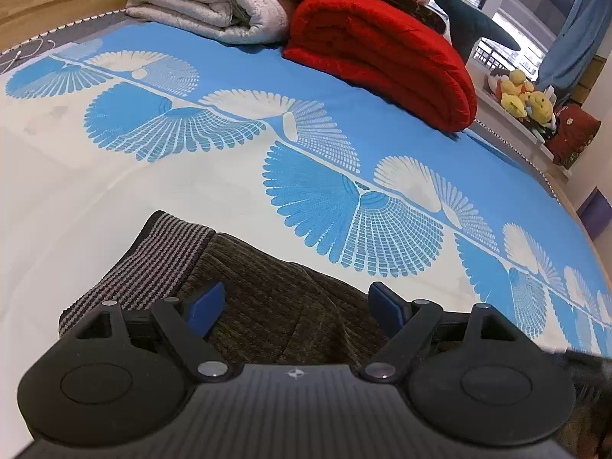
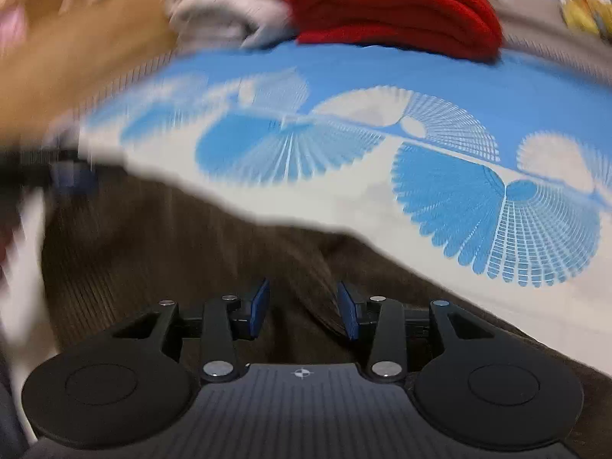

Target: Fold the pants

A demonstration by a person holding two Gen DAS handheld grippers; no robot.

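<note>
Dark brown ribbed pants (image 1: pixel 283 302) lie on the bed, with a grey and black striped cuff (image 1: pixel 153 264) at their left end. My left gripper (image 1: pixel 296 306) is open just above the pants, its blue pads on either side of the fabric near the cuff. In the blurred right wrist view the pants (image 2: pixel 160 252) spread across the lower half. My right gripper (image 2: pixel 302 310) is open, jaws partly apart, low over a ridge of the pants. The left gripper (image 2: pixel 69 176) shows blurred at the far left edge of that view.
The bed has a blue and white fan-patterned sheet (image 1: pixel 344 210). A folded red blanket (image 1: pixel 386 53) and a folded white quilt (image 1: pixel 206 4) lie at the headboard. Yellow plush toys (image 1: pixel 526 99) sit on a ledge at the right, past the bed's edge.
</note>
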